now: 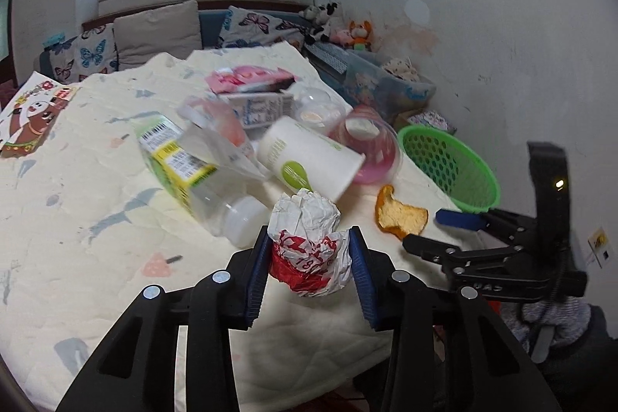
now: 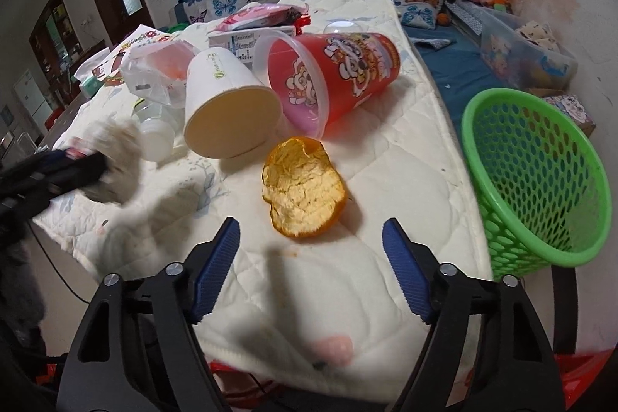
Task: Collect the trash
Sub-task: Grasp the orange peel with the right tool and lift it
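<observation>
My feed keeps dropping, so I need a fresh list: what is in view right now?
crumpled wrapper: one, white and red, between left claw pads
orange peel: one, orange, on quilt ahead of right claw
paper cup: one, white, on its side
plastic cup: one, red, on its side behind paper cup
bottle: one, clear, yellow-green label, lying down
basket: one, green, off quilt's right edge
quilt: one, cream
left claw: gripping wrapper
right claw: open, empty

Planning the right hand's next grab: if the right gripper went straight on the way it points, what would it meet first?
Most likely the orange peel, lying on the quilt just ahead of the open right gripper; depth is hard to judge.
</observation>
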